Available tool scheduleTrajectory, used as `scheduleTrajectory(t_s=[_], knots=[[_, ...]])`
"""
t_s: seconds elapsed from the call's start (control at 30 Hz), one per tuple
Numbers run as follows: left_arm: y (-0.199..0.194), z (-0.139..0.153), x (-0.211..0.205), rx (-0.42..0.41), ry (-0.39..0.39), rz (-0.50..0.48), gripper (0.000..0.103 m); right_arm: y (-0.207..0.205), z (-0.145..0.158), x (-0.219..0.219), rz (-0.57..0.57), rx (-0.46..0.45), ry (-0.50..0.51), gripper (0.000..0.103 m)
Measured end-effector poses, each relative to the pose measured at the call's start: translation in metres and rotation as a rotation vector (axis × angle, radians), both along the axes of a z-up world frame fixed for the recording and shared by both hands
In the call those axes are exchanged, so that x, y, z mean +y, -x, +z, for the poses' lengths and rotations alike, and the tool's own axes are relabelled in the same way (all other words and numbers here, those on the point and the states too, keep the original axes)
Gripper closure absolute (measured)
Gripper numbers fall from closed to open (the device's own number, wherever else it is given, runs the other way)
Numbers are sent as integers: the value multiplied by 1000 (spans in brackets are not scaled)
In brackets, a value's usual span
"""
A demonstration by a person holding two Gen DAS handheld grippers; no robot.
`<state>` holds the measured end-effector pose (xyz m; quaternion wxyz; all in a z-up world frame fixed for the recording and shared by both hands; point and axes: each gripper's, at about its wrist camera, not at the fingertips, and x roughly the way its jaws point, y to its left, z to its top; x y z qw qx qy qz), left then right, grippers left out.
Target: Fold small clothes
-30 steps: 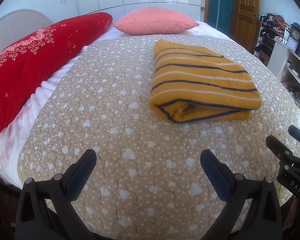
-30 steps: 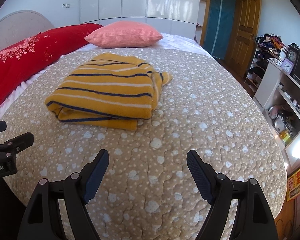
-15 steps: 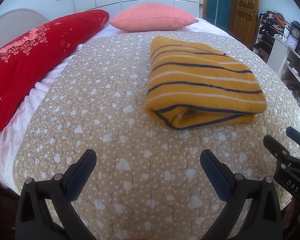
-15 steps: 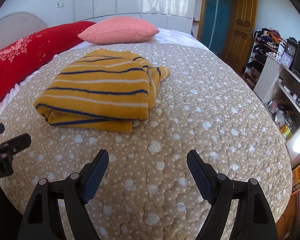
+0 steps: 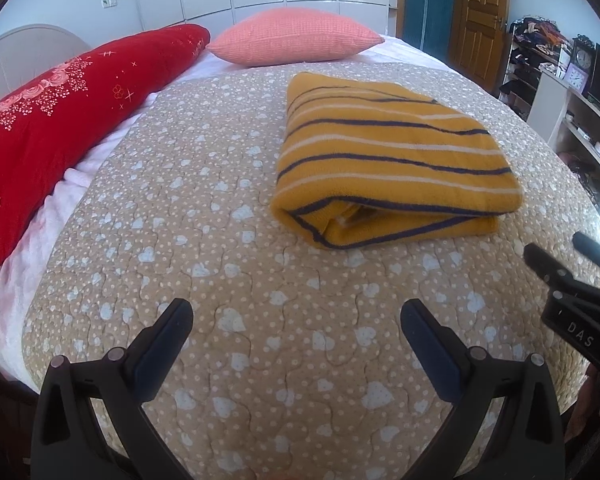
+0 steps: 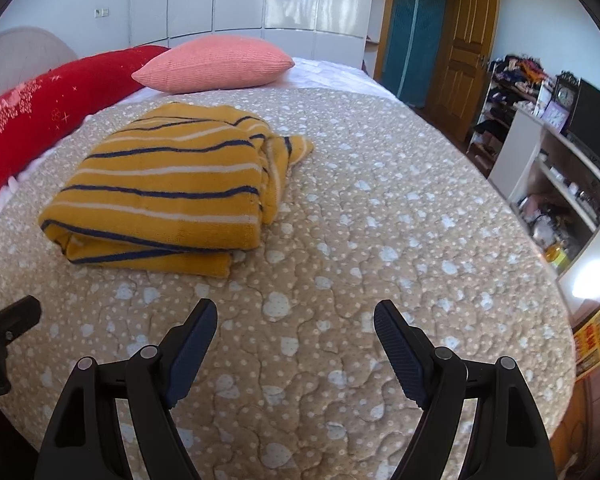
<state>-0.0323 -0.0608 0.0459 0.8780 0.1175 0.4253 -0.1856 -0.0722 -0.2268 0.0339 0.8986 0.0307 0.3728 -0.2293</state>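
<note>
Yellow striped top (image 5: 388, 152) lies folded on bed cover (image 5: 220, 240). Left claw (image 5: 296, 320) & right claw (image 6: 296, 320) both wide apart, holding nothing.

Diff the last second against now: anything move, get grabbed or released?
Both grippers, left and right, eased forward toward the folded top, which looms larger in both views. Nothing grabbed or released. Jaws stay open and empty; the top keeps its fold and place on the quilt.

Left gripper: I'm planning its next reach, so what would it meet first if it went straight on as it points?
Probably the bedspread first, just left of the folded striped sweater. The left gripper is open and aims past the sweater's left edge, though depth is hard to judge.
</note>
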Motion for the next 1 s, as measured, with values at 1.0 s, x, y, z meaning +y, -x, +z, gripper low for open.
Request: scheduleTrajectory(t_s=[1.0], knots=[[19, -1, -6, 5, -14, -10, 0, 17, 1, 6, -22, 11, 69, 16]])
